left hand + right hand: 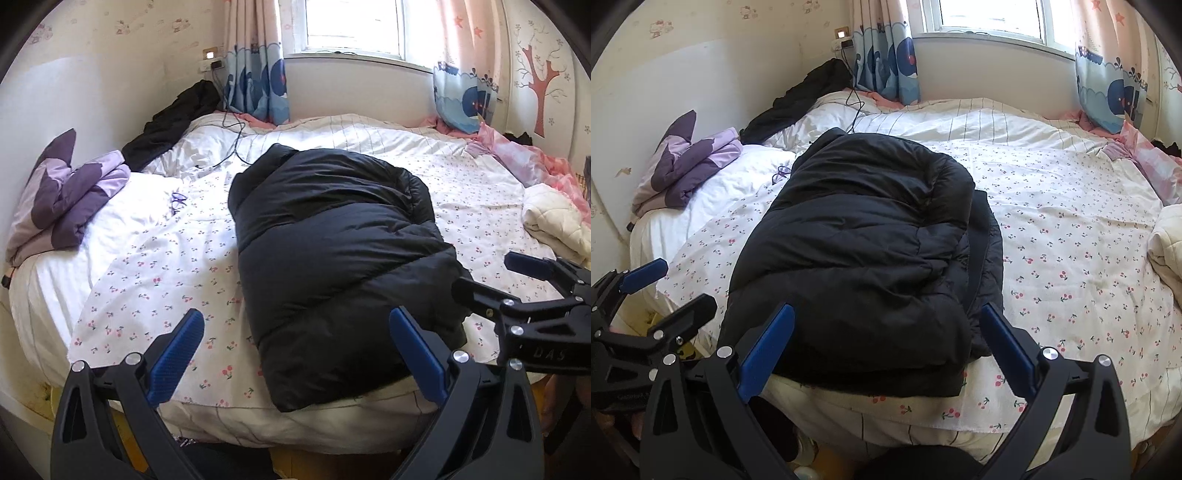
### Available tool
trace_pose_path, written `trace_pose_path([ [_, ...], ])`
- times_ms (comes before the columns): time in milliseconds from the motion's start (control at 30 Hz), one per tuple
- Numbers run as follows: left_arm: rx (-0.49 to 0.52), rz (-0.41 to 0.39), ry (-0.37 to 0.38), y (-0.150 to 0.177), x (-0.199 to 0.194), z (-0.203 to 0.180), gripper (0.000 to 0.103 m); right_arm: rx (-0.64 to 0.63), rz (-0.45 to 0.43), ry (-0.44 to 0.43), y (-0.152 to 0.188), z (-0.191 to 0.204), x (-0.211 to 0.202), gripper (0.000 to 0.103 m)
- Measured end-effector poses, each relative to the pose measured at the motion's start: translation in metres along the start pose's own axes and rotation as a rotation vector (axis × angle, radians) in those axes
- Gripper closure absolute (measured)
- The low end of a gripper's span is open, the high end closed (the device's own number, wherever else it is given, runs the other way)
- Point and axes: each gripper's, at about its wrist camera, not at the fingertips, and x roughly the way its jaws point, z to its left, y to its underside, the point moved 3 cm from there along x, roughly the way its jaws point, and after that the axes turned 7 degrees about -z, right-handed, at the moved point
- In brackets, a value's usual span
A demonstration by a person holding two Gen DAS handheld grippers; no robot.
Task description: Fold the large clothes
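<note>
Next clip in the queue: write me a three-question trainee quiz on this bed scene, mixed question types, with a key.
1. True or false: the left gripper is shut on the black puffer jacket.
2. What lies at the far left of the bed? A) purple folded blanket B) a red suitcase C) a stack of books
3. Fill in: the jacket lies on a sheet printed with small ____.

Key: 1 false, both the left and the right gripper are open and hold nothing; 2 A; 3 cherries.

Each gripper has black frames, silver screws, ribbed blue pads; one reads "DAS".
</note>
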Motion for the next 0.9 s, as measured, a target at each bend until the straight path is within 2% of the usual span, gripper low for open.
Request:
trace_pose_path([
  [400, -0.007, -0.024, -0.012, -0.001, -0.014, 0.001, 0.007, -0.004, -0.007, -0.002, 0.002, 0.002, -0.008, 0.006],
  [500, -0.025, -0.039, -0.037, -0.001, -0.015, 0.004, 0.007, -0.004, -0.006, -0.001, 0.002, 0.002, -0.008, 0.006],
  [567, -0.065, -0.047, -0.013, -0.001, -0.016, 0.007, 0.007, -0.004, -0.003, -0.003, 0.003, 0.002, -0.007, 0.006],
  [700, -0.156, -0.033, 0.087, 0.002, -0.013, 0.014, 0.007, -0.002, 0.004, -0.004, 0.006, 0.003, -0.008, 0.006],
  [900, -0.137, -0.041, 0.047, 0.003, -0.013, 0.014, 0.007, -0.004, -0.007, -0.003, 0.005, 0.003, -0.014, 0.006],
])
